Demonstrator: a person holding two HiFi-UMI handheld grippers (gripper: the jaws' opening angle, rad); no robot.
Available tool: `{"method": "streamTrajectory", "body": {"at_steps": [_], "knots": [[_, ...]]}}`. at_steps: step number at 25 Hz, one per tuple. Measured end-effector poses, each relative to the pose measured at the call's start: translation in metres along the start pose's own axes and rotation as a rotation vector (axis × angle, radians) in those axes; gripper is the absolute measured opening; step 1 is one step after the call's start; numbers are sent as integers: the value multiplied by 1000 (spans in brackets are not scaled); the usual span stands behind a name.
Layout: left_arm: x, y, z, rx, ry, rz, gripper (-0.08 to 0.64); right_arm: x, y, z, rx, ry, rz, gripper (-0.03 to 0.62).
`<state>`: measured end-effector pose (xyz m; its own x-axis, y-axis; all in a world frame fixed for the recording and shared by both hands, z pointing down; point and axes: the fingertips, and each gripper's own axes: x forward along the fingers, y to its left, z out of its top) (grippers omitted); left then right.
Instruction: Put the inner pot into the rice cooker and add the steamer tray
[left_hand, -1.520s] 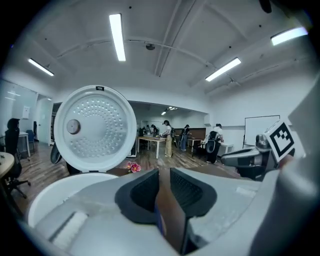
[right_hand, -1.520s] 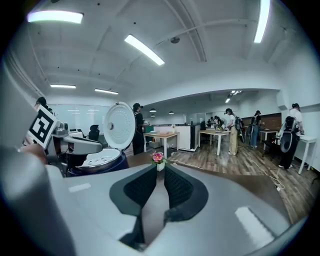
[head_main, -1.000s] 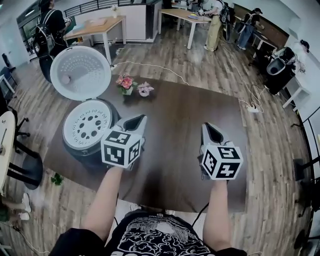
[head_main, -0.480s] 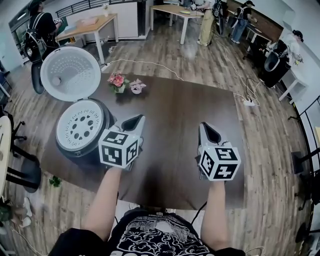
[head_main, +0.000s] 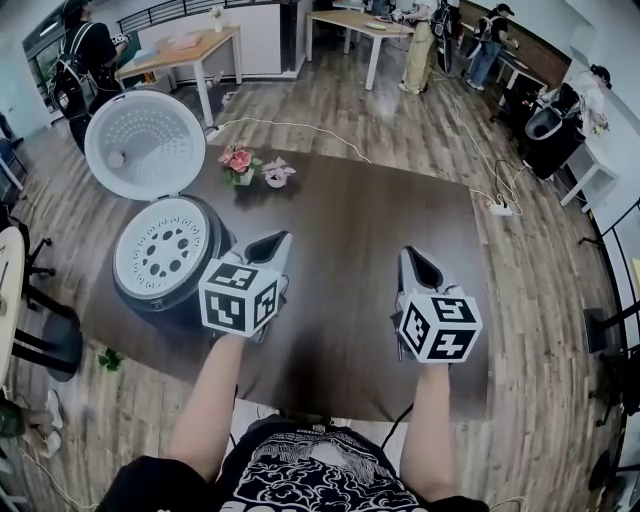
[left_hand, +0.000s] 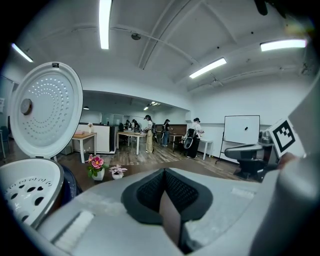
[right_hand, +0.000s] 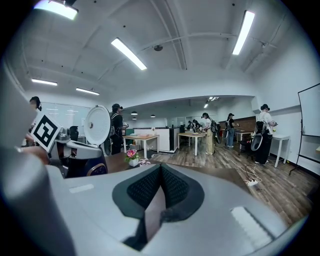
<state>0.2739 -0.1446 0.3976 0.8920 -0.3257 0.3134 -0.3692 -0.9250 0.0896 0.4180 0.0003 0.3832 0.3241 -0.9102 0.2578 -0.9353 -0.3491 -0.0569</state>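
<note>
Both claws are pressed together w/ nothing between the pads. The left claw and right claw hover side by side over the desk, pointing away from the person. The rice cooker stands at the desk's left edge, its lid tilted up & open. The round white steamer tray lies flat in the cooker's mouth; the inner pot is probably under it, but hidden. The cooker is just beside the left claw, to its left & slightly ahead; the right claw is well apart. The task looks done; for any further move the left hand is nearer.
</note>
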Motion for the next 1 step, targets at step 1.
{"method": "streamTrajectory", "body": {"at_steps": [1], "knots": [[0,-1,-1,1,2,-1,5,0,-1,-1,2,1,-1,-1]]}}
